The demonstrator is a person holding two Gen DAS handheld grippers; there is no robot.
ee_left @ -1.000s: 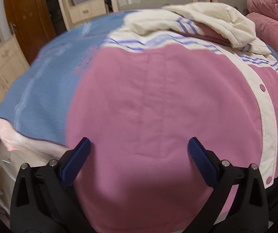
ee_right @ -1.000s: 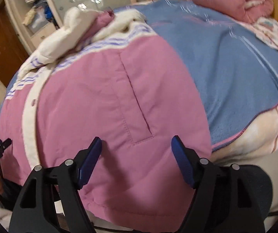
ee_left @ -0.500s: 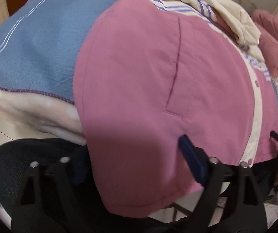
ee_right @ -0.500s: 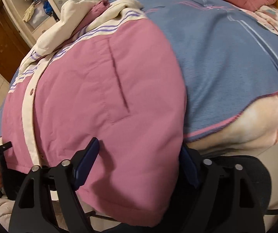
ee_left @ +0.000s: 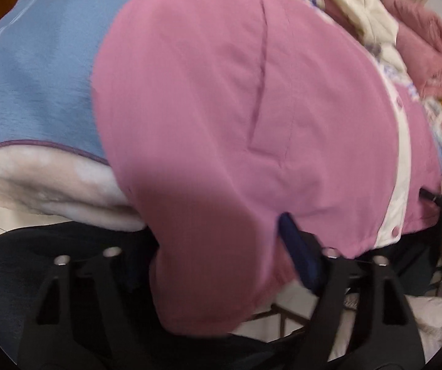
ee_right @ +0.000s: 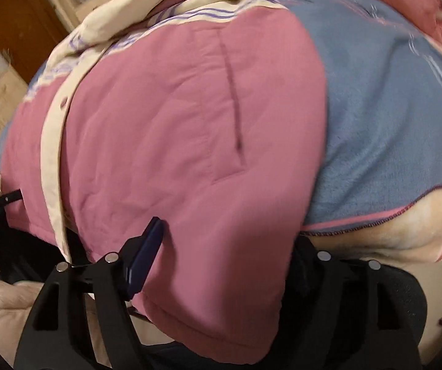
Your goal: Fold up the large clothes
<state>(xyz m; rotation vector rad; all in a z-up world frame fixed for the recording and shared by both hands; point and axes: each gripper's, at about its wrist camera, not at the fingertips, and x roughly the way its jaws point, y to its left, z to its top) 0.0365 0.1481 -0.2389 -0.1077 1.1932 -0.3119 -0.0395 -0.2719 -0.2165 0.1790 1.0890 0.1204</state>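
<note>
The left gripper (ee_left: 221, 246) is closing on one bottom corner of the pink jacket (ee_left: 251, 108), with the cloth between its jaws, and the right gripper (ee_right: 227, 246) has the other corner between its jaws, though I cannot tell if it is pinching yet. The jacket lies flat on the blue blanket (ee_right: 390, 108), its bottom edge hanging off. I think both should bite deep into the thick cloth and lift together, so the fold comes out straight.

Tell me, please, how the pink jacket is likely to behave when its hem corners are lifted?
The pink jacket looks padded and soft, so it will probably sag between the two corners. Its hem already droops over the bed edge, suggesting floppiness. The bulky cream hood may drag behind.
</note>
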